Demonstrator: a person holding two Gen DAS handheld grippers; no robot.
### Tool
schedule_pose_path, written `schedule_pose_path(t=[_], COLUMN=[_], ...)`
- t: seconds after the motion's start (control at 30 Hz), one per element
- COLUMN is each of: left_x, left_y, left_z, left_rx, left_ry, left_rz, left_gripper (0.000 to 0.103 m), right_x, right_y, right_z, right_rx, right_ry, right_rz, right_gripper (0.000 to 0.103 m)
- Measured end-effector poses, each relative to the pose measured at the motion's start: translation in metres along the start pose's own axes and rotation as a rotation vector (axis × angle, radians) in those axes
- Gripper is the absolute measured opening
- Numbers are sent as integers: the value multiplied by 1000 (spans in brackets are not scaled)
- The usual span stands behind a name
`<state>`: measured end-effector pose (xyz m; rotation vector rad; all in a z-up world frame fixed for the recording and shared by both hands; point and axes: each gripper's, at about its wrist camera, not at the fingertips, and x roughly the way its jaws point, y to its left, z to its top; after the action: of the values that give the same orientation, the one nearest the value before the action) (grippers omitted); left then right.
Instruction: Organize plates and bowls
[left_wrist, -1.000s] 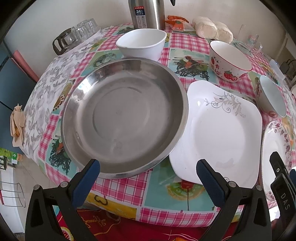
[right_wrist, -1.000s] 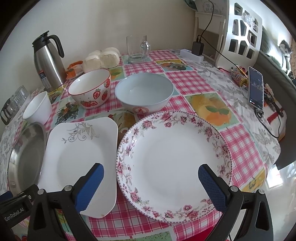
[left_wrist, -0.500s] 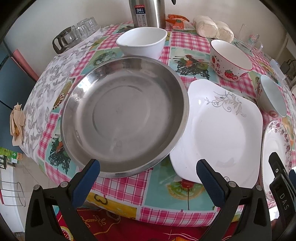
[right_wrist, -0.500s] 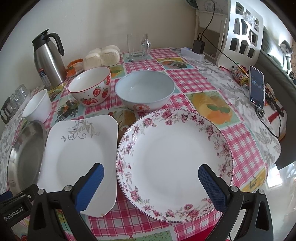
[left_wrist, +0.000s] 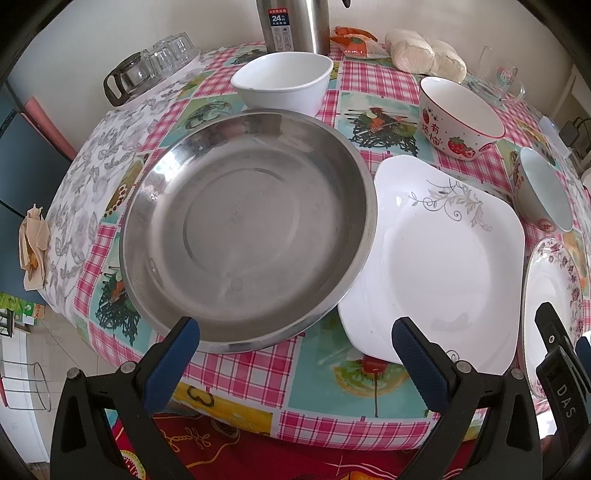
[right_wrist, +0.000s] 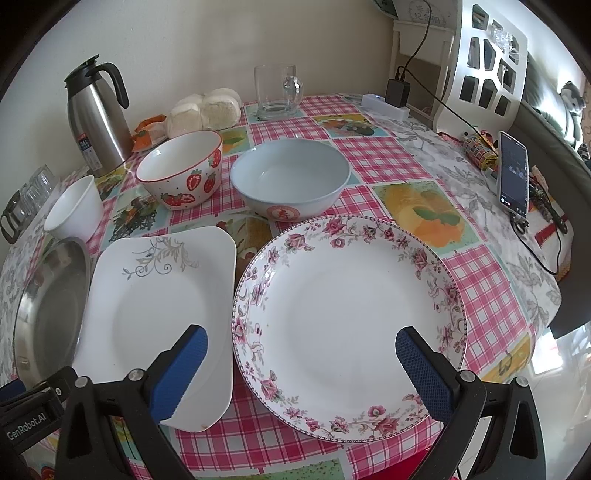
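A round steel plate (left_wrist: 247, 229) lies at the table's near left, its right rim over the edge of a square white plate (left_wrist: 439, 266). A floral round plate (right_wrist: 347, 314) lies right of the square plate (right_wrist: 159, 306). Behind them stand a small white bowl (left_wrist: 282, 81), a strawberry bowl (right_wrist: 181, 170) and a pale blue bowl (right_wrist: 290, 177). My left gripper (left_wrist: 295, 354) is open and empty, just before the steel plate's near rim. My right gripper (right_wrist: 301, 369) is open and empty over the floral plate's near part.
A steel thermos (right_wrist: 98, 118), a bag of buns (right_wrist: 205, 110) and a glass mug (right_wrist: 277, 92) stand at the back. Glass cups (left_wrist: 155, 66) sit far left. A phone (right_wrist: 513, 173), cables and a charger (right_wrist: 397, 92) lie on the right. The checked tablecloth (left_wrist: 243, 369) drops off near me.
Both grippers have crept slightly forward and down toward the plates. Nothing on the table has moved.
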<state>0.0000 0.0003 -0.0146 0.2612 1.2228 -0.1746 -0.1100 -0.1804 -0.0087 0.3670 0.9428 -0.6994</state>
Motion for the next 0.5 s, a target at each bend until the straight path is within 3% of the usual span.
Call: schedule_pose_path(t=[0.5], left_x=[1], left_y=[-1], left_z=[0], left_rx=[-1], left_ry=[0], left_rz=[0], left_gripper=[103], right_x=[1], right_y=[1], right_z=[-1], right_rx=[-3], right_ry=[1], right_rz=[-2], right_gripper=[103])
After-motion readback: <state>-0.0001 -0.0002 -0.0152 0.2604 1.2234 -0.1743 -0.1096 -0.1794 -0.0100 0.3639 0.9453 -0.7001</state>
